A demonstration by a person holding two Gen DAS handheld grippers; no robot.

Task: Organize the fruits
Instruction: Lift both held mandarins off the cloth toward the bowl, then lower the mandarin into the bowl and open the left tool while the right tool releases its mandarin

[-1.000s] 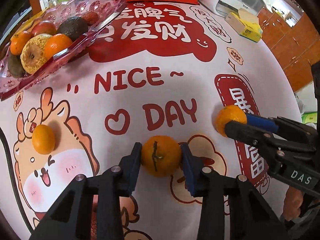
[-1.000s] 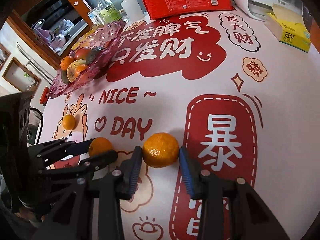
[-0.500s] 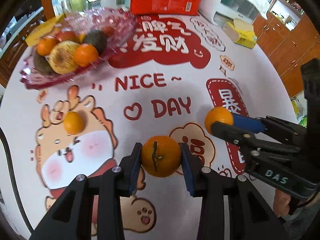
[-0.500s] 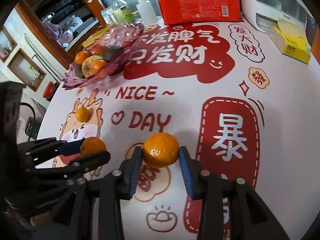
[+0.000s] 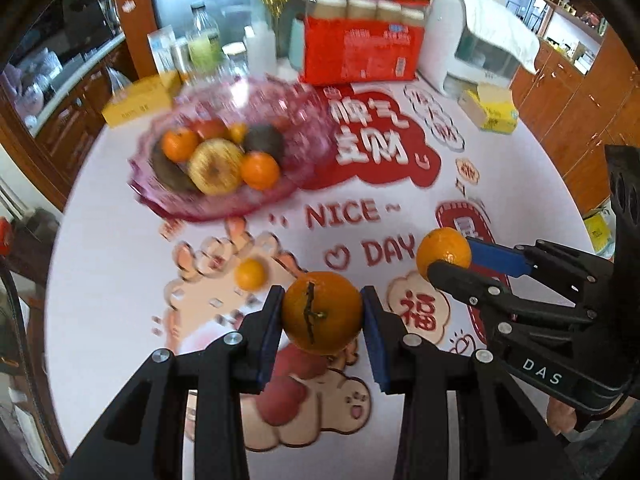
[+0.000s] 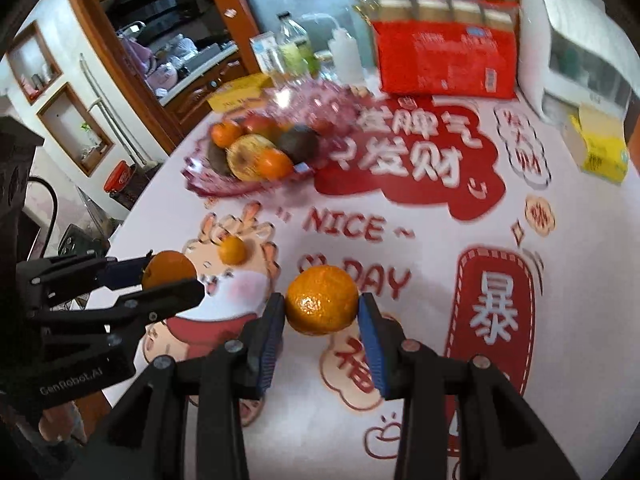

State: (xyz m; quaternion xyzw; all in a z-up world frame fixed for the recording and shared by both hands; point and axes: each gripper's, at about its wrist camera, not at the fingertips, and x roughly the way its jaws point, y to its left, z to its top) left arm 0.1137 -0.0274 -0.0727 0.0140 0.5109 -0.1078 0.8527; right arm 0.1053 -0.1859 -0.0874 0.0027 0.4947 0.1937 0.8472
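**Two oranges up, pink dish ahead**

My left gripper [image 5: 322, 322] pinches a round orange with a dark stem scar [image 5: 322, 312]; my right gripper [image 6: 322, 316] pinches a second glossy orange [image 6: 322, 300]. Both hang clear above the printed red-and-white tabletop [image 5: 120, 280]. I'd carry them level toward the pink faceted plastic dish [image 5: 304, 140] near the tabletop's far left edge, then lower each into a bare spot before letting go. A small loose tangerine [image 5: 250, 274] waits near the left edge.
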